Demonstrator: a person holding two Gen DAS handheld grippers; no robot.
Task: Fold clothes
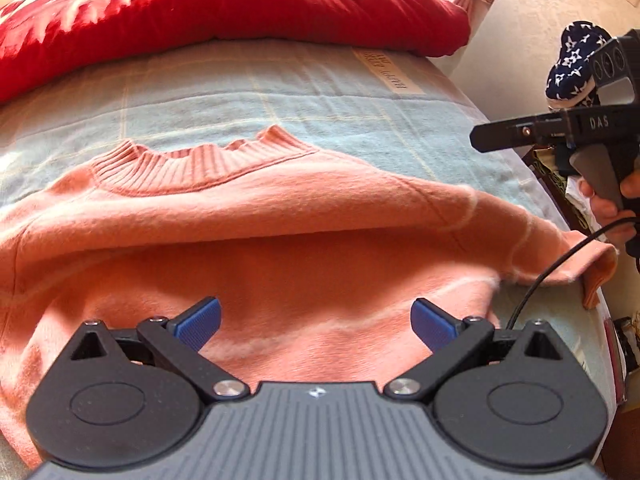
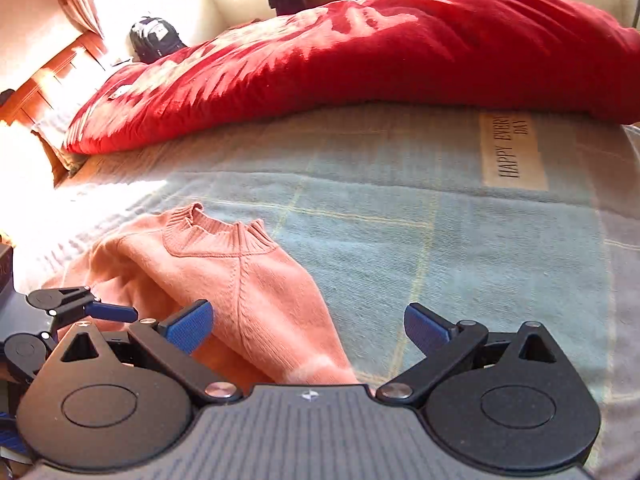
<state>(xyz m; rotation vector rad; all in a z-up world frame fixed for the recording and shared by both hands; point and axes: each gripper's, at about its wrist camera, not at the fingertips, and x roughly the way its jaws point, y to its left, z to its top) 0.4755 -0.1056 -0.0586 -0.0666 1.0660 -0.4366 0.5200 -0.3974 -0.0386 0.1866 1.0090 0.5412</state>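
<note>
The pink sweater (image 1: 280, 232) is lying flat on the blue blanket (image 1: 280, 92) of the bed, collar pointing toward the red duvet (image 1: 200, 8) — spread out, probably so its sleeves can be folded in. The left gripper (image 1: 316, 320) is hovering over the sweater's body, jaws wide and holding nothing. The right gripper (image 2: 308, 328) is hanging beside the sweater's shoulder, jaws equally wide — likely waiting to pinch an edge.

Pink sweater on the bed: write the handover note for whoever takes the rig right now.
Left gripper: open, above the pink sweater, holding nothing.
Right gripper: open, empty, at the sweater's right edge.
Sweater lies on the light blue blanket, collar toward the red duvet; its body looks doubled over once.
Left: sleeves and the remaining folds.
</note>
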